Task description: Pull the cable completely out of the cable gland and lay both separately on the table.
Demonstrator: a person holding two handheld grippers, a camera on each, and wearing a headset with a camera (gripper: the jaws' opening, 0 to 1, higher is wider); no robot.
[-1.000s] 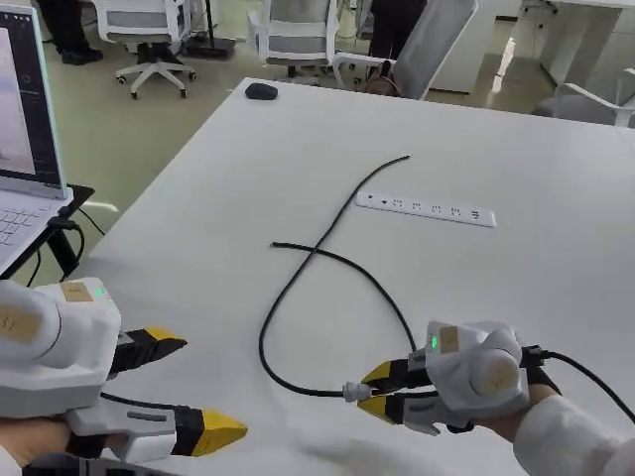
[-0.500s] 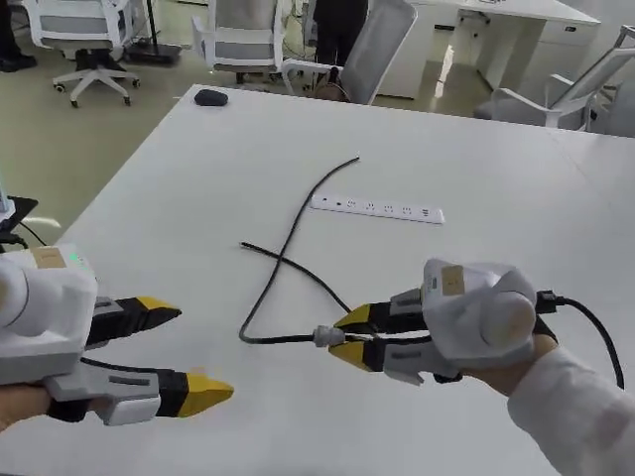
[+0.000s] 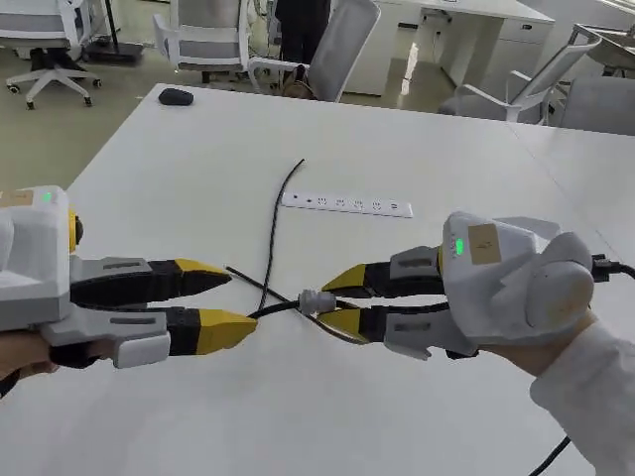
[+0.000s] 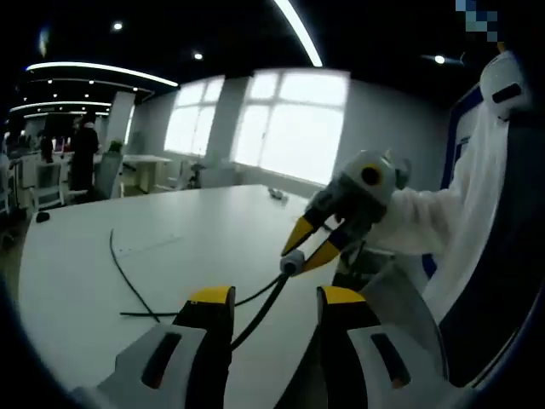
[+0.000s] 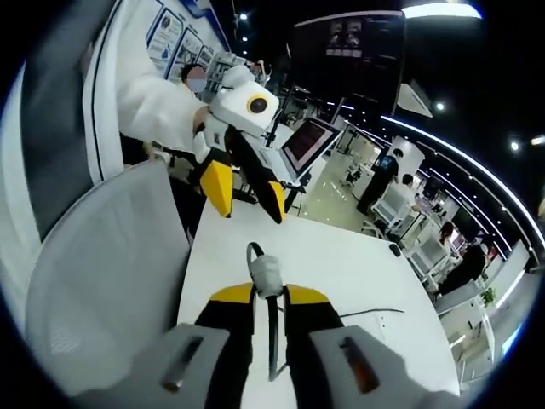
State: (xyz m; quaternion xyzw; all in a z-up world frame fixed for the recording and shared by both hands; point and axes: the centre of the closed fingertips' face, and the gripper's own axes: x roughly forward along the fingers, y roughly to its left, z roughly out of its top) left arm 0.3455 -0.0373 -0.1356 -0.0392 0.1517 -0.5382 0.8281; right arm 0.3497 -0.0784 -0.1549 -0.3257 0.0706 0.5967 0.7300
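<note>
My right gripper (image 3: 332, 301) is shut on a small grey cable gland (image 3: 316, 300), held above the white table (image 3: 446, 149). The gland (image 5: 266, 274) sticks out past the yellow jaw tips of the right gripper (image 5: 269, 296). A black cable (image 3: 273, 223) leaves the gland, hangs leftward and trails over the table toward the far side. My left gripper (image 3: 233, 297) is open, facing the right one, with the cable (image 4: 255, 315) running between its jaws (image 4: 277, 298). In the left gripper view the gland (image 4: 292, 264) and right gripper (image 4: 308, 249) are just ahead.
A white power strip (image 3: 347, 205) lies on the table beyond the cable. A black mouse (image 3: 176, 96) sits near the far left corner. Office chairs (image 3: 327, 50) stand behind the table. The left table edge (image 3: 99, 169) drops to the floor.
The right gripper has lifted the gland off the table and carried it left. The left gripper has risen and moved in, so the cable now lies between its open jaws.
</note>
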